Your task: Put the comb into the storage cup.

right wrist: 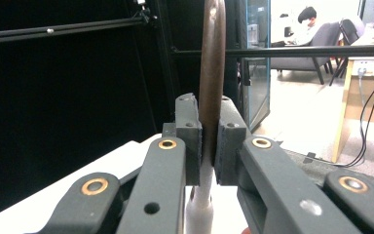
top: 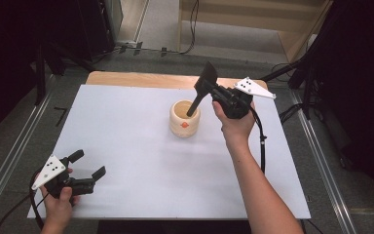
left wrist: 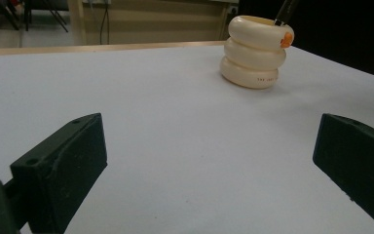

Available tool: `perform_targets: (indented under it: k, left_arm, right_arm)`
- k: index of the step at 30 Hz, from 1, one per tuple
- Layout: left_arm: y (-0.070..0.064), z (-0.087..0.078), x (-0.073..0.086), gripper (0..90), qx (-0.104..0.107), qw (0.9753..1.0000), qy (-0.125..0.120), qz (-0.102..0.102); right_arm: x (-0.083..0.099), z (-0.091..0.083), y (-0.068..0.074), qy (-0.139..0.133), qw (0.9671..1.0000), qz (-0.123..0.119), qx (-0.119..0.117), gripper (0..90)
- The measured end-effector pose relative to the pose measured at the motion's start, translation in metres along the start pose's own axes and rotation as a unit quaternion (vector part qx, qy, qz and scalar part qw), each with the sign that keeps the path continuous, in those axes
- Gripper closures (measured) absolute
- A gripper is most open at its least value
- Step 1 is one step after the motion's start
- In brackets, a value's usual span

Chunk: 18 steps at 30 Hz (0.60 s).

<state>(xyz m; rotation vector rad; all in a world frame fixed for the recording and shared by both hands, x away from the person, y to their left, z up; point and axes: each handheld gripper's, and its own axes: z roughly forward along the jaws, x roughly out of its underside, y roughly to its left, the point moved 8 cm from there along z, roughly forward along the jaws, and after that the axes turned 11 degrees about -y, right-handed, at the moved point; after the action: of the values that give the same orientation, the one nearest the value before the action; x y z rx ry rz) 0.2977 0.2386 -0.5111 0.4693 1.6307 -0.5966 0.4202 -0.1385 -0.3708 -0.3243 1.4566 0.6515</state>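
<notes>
While the right gripper (top: pixel 213 89) pinches the stiff, light spatula (top: pixel 202 87) mid-handle over the cream holder (top: pixel 184 118), the left gripper (top: pixel 88 164) rests spread; the grip looks secure.

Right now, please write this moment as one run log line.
right gripper: shut on spatula, handle in cream holder | left gripper: open, idle

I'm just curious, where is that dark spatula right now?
In the high view the spatula is clamped in the right hand-held gripper, right of the table's middle; it leans with its handle end down inside the cream ribbed holder and its blade up.
</notes>
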Motion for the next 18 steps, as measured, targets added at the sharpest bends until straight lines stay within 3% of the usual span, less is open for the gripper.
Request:
perform_targets:
  k: [18]
  left_arm:
    - [0.000, 0.000, 0.000, 0.0, 0.001, 1.0000, -0.001, -0.001]
  right_arm:
    - [0.040, 0.005, -0.008, 0.028, 0.9995, 0.010, 0.012, 82.2]
